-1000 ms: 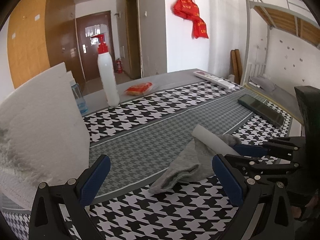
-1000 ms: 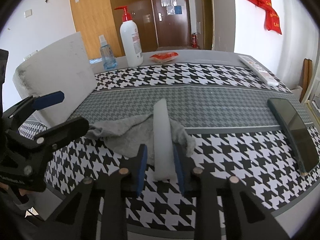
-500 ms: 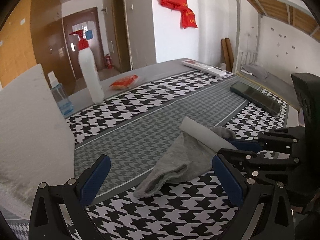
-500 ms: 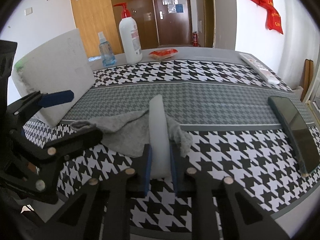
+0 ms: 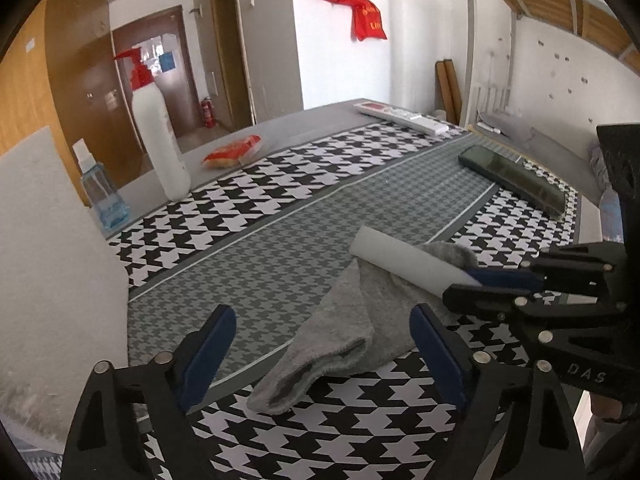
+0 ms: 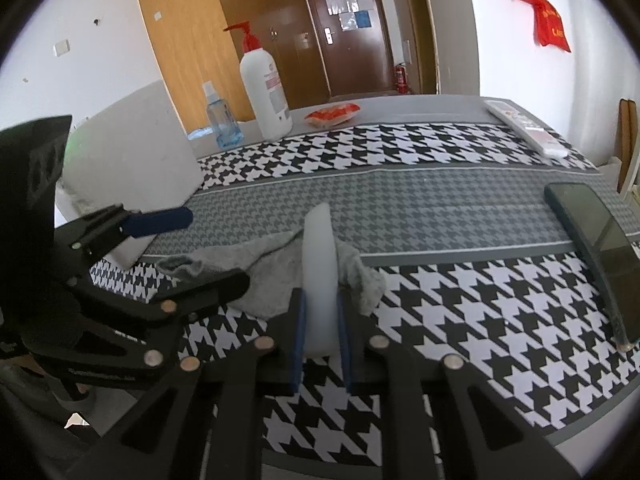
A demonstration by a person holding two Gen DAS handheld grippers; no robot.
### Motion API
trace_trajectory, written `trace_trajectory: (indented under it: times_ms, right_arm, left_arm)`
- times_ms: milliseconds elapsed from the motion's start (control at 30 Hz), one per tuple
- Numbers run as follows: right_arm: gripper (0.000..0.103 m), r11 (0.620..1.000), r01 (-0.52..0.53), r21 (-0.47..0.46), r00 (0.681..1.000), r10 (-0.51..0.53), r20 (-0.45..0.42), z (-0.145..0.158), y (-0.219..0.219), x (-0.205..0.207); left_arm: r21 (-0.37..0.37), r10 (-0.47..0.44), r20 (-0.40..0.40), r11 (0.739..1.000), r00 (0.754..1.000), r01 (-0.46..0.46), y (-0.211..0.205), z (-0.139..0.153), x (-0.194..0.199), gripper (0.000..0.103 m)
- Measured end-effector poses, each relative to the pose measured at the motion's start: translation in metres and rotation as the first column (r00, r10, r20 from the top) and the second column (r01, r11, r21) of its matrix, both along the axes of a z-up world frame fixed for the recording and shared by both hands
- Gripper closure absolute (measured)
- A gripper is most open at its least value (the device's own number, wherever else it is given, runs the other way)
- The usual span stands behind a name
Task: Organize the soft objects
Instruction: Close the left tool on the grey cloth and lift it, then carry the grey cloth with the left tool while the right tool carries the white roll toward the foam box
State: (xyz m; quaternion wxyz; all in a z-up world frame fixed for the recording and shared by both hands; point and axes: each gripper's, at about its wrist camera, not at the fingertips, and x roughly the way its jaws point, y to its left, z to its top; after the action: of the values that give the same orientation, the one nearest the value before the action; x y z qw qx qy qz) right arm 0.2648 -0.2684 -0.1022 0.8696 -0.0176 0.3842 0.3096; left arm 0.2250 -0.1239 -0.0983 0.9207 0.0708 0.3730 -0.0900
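A grey sock (image 5: 352,320) lies crumpled on the houndstooth tablecloth (image 5: 280,248), and a white foam roll (image 5: 404,258) rests across it. My right gripper (image 6: 320,320) is shut on the near end of the roll (image 6: 318,264), its blue pads pressing both sides. From the left wrist view it (image 5: 472,286) reaches in from the right. My left gripper (image 5: 322,354) hovers just before the sock's open end. Its jaws are closing, still wide, and the pads touch nothing. In the right wrist view it (image 6: 206,250) stands at the left beside the sock (image 6: 264,276).
A big white foam block (image 5: 52,260) stands at the left. Behind it are a small blue spray bottle (image 5: 100,196), a white pump bottle (image 5: 160,148) and an orange packet (image 5: 234,152). A dark phone (image 5: 516,178) and a white remote (image 5: 400,116) lie at the right.
My left gripper has come closer to the sock and its jaws have narrowed a little. The right jaws have tightened onto the white roll, which has stayed put.
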Motion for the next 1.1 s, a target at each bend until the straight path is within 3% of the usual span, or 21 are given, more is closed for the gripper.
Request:
trace_trajectory:
  times_ms: [267, 400, 500, 567, 633, 800, 1100]
  right_arm:
    - [0.084, 1.0, 0.0, 0.014, 1.0, 0.0, -0.003, 0.001, -0.005, -0.004]
    - [0.084, 1.0, 0.007, 0.025, 1.0, -0.007, -0.001, 0.002, -0.008, -0.005]
    - [0.084, 1.0, 0.009, 0.025, 1.0, -0.009, -0.002, 0.002, -0.009, -0.006]
    - [0.084, 1.0, 0.008, 0.025, 1.0, -0.008, -0.002, 0.002, -0.009, -0.005]
    - [0.084, 1.0, 0.007, 0.024, 1.0, -0.007, -0.002, 0.002, -0.008, -0.005]
    - [0.084, 0.999, 0.004, 0.038, 1.0, -0.004, -0.004, 0.003, -0.008, -0.005]
    - [0.085, 0.998, 0.043, 0.055, 0.997, -0.046, 0.059, 0.025, -0.016, -0.014]
  left_arm:
    - [0.01, 0.006, -0.045, 1.0, 0.999, -0.005, -0.003, -0.006, 0.008, 0.038]
    - [0.035, -0.004, -0.083, 0.999, 0.997, 0.007, -0.008, -0.013, 0.012, 0.055]
    - [0.036, -0.017, -0.085, 0.999, 0.996, 0.021, -0.011, -0.013, 0.011, 0.062]
    - [0.033, -0.03, -0.087, 0.999, 0.996, 0.033, -0.013, -0.014, 0.01, 0.069]
    - [0.023, -0.048, -0.097, 0.998, 0.994, 0.051, -0.015, -0.013, 0.009, 0.083]
    - [0.014, -0.061, -0.092, 0.998, 0.994, 0.062, -0.017, -0.008, 0.004, 0.088]
    - [0.026, -0.033, -0.01, 0.999, 0.999, 0.033, -0.01, 0.013, -0.01, 0.089]
